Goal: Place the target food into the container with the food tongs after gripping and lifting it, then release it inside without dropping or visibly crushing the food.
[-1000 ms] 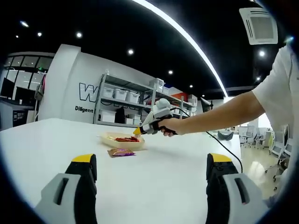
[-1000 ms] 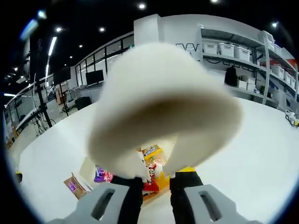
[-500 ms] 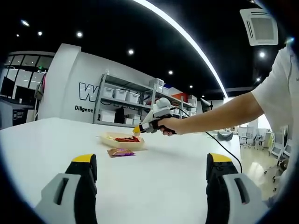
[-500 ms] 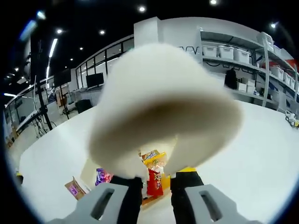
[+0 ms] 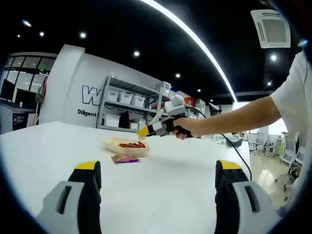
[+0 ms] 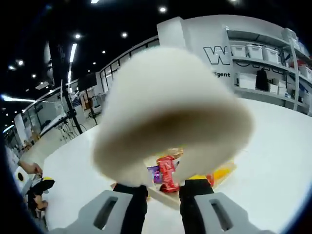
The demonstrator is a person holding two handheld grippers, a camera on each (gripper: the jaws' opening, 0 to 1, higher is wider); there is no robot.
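White tongs (image 6: 170, 112) btwn jaws (R gripper (image 6: 163, 187))

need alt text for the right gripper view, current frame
The right claw is closed on cream-white food tongs, whose blurred arch fills the middle of the view. Between the tong arms, a red snack packet hangs above a shallow tray of snacks on a white table.

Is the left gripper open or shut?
Open: in the left gripper view, the left gripper shows its jaws far apart, holding nothing.
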